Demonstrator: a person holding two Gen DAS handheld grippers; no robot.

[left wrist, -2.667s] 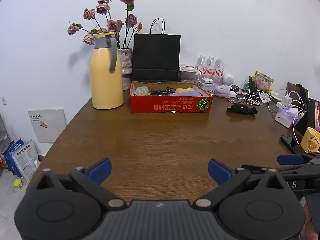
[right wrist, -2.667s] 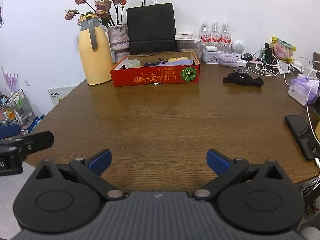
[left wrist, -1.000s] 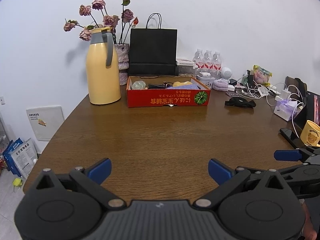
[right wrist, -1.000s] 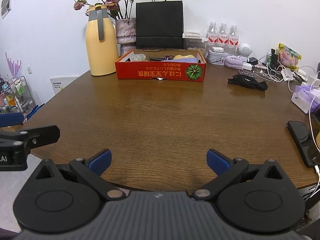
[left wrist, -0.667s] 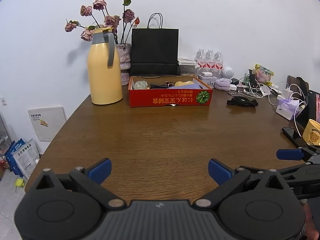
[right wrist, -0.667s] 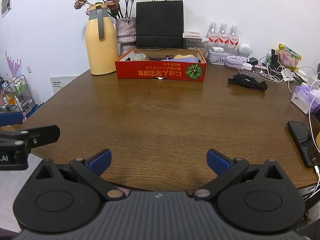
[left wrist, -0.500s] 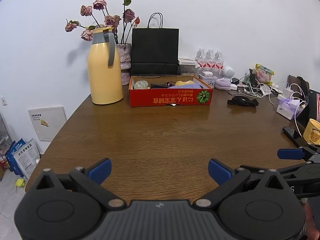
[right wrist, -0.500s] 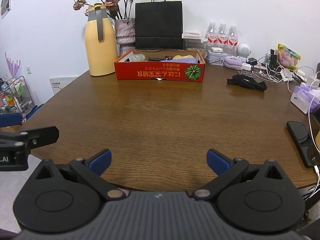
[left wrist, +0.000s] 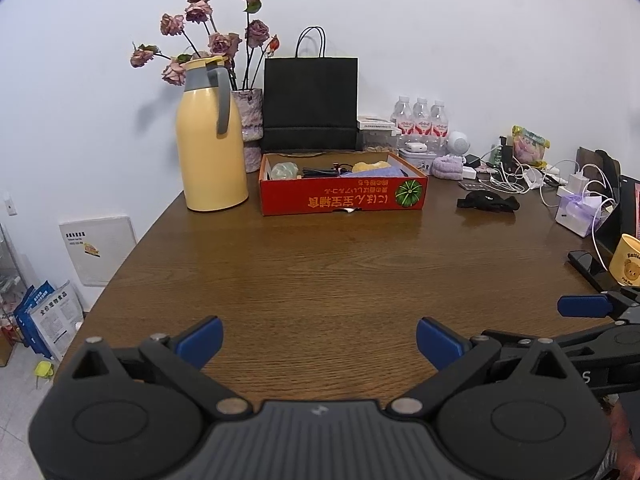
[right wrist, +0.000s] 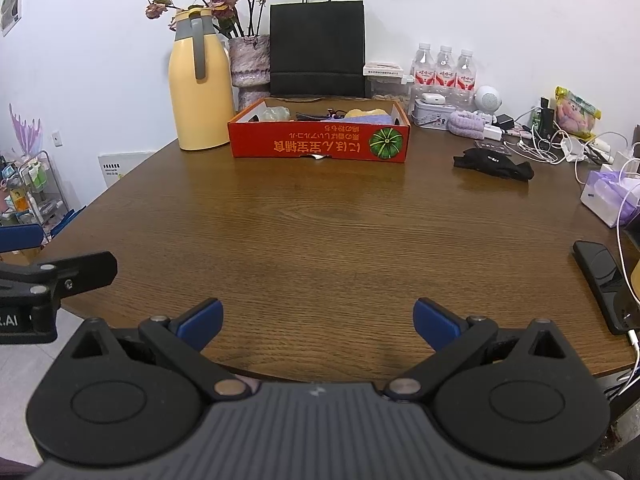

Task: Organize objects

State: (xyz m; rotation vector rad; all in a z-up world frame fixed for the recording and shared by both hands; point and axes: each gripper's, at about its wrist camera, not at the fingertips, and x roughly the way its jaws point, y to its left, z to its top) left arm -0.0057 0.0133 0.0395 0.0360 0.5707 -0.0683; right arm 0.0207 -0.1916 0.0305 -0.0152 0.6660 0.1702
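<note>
A red cardboard box (left wrist: 342, 196) (right wrist: 319, 142) stands at the far side of the brown table (left wrist: 320, 272) and holds several small items. A black cloth item (left wrist: 488, 202) (right wrist: 494, 163) lies on the table to the right of the box. My left gripper (left wrist: 319, 341) is open and empty over the near table edge. My right gripper (right wrist: 318, 322) is open and empty over the near edge too. Each gripper shows at the side of the other's view.
A yellow thermos jug (left wrist: 210, 160), a vase of dried roses (left wrist: 250, 136) and a black paper bag (left wrist: 310, 104) stand behind the box. Water bottles (right wrist: 444, 70), chargers and cables (right wrist: 540, 144), a tissue box (right wrist: 608, 198), a black phone (right wrist: 604, 284) and a yellow mug (left wrist: 626, 260) crowd the right side.
Both grippers have stayed open and empty near the table's front edge, with only slight drift in view.
</note>
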